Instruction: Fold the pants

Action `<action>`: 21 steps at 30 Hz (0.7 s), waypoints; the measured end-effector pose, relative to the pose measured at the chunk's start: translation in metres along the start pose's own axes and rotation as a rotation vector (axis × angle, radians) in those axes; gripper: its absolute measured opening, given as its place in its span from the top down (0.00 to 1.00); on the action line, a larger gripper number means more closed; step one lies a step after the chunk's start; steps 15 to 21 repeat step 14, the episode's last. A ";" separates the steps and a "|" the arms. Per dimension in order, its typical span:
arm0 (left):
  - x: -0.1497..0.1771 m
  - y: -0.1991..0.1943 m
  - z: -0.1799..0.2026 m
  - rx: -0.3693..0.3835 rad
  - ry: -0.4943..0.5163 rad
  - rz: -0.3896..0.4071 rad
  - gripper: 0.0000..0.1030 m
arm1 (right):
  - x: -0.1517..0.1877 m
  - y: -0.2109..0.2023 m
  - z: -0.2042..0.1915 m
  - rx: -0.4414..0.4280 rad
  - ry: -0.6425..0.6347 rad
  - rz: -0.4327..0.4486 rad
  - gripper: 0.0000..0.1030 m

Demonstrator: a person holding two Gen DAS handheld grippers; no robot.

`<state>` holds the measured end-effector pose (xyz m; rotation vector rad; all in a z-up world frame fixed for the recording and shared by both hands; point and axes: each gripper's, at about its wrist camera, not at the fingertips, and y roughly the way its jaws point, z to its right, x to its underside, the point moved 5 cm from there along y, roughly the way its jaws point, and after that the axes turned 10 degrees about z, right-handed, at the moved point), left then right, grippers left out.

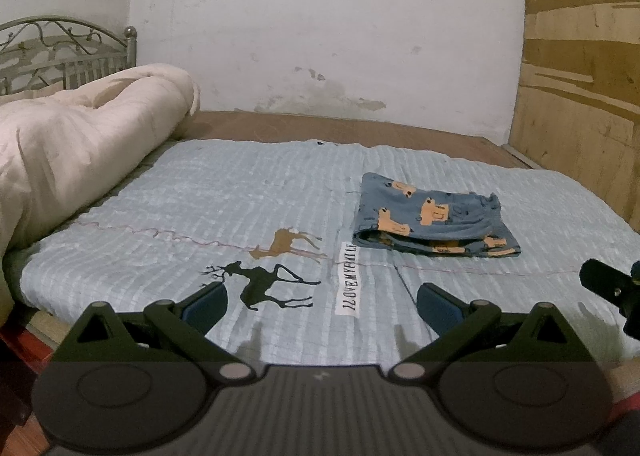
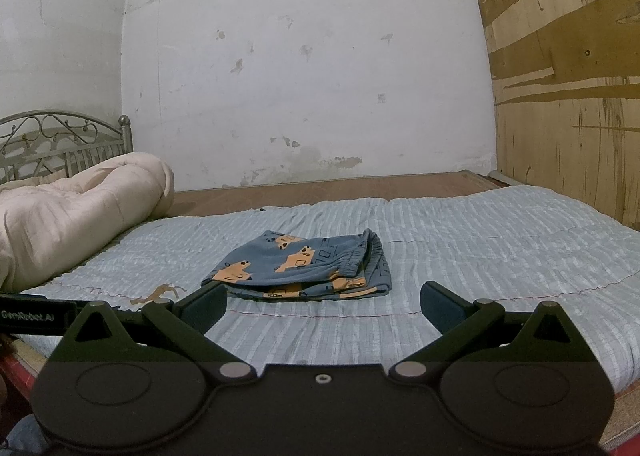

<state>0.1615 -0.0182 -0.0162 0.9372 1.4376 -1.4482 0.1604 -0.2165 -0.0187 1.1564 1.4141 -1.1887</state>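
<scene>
While the pants [image 1: 434, 218] lie folded in a compact blue stack on the pale blue quilt [image 1: 200, 192], both tools hang back above the near edge; the left gripper [image 1: 322, 302] gapes wide, holding nothing; the right gripper [image 2: 324, 302] likewise gapes empty; a rolled cream duvet [image 2: 80, 212] lies at left.

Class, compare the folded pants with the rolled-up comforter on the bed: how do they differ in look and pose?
The pants are blue with orange prints; the comforter is plain cream. The pants lie folded flat mid-bed; the comforter is a bulky roll by the headboard. Both rest untouched.
</scene>
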 end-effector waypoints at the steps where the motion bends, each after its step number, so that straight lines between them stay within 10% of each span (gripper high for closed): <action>1: 0.000 0.000 0.000 -0.005 0.000 -0.004 0.01 | 0.000 0.000 0.000 0.000 0.000 0.000 0.01; 21: -0.004 0.001 -0.007 -0.015 -0.010 -0.006 0.01 | 0.003 0.000 -0.002 -0.006 -0.003 -0.006 0.01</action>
